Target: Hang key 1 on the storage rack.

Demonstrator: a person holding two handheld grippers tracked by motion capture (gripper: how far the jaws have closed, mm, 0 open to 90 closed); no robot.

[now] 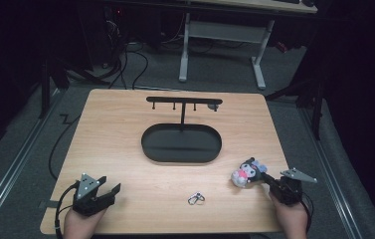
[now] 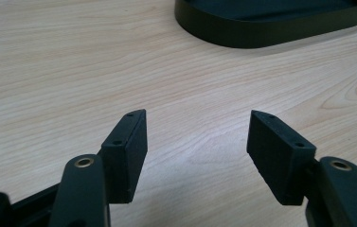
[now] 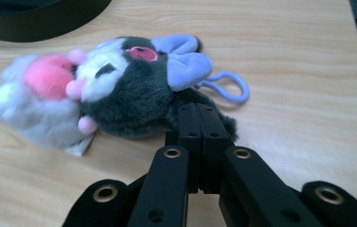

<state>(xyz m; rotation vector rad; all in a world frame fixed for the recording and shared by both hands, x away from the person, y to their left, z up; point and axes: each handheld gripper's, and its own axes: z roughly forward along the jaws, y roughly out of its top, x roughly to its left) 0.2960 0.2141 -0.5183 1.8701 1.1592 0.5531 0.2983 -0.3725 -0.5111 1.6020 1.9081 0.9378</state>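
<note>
Because the right gripper (image 3: 199,111) is clamped on only the plush toy's (image 3: 119,90) edge beside the black tray (image 1: 181,143), it could be dropped, while the left gripper's (image 2: 197,137) fingers are held apart.

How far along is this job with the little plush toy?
Early on. The right gripper has shut on the plush toy, which lies on the table beside the black hanger stand. The stand's pegs carry no toy, and a small metal clasp lies loose. The left gripper is open, holding nothing. Lifting and probably hanging remain.
</note>
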